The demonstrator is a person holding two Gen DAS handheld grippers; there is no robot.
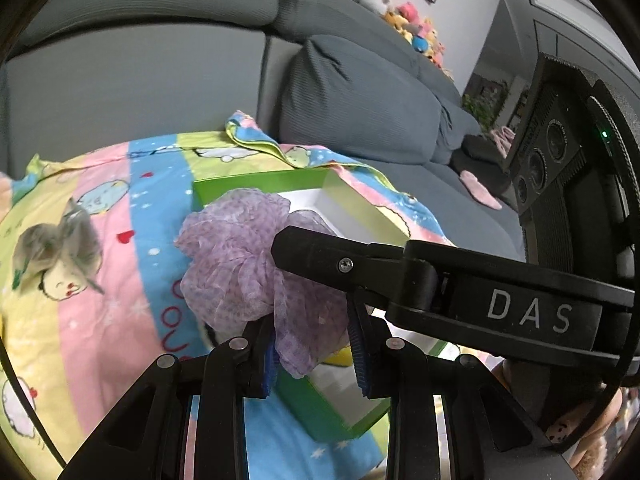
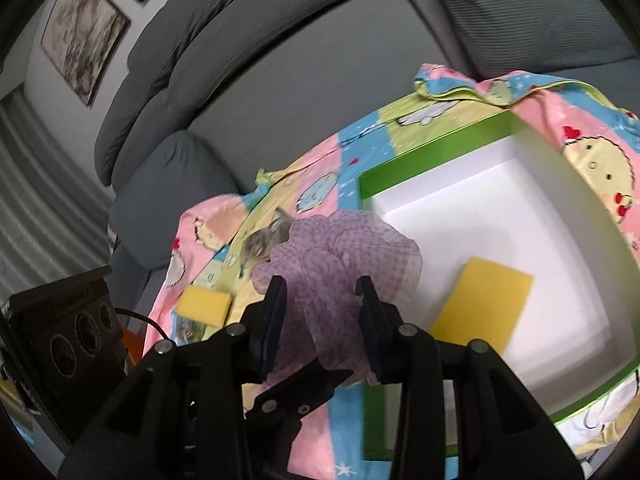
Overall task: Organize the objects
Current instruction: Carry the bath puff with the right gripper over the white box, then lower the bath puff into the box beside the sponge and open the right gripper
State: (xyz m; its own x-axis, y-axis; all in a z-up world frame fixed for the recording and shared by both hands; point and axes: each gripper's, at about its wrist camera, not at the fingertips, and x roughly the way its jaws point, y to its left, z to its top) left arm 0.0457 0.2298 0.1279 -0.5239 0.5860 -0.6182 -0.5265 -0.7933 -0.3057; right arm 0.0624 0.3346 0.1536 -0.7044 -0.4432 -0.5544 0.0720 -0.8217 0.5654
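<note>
Both tongs grip the purple pouf (image 2: 340,264) together, left tongs (image 1: 314,356) and right tongs (image 2: 322,320) sharing it (floppy stuff), lifted over the green box (image 2: 436,160) edge, where a sponge (image 2: 484,300) already lies.

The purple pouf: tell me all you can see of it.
The purple pouf is a ruffled ball of thin lilac mesh with a faint dotted pattern, soft and crumpled. Both grippers, left and right, are shut on its lower folds, holding it off the cloth at the near-left edge of the green box.
</note>
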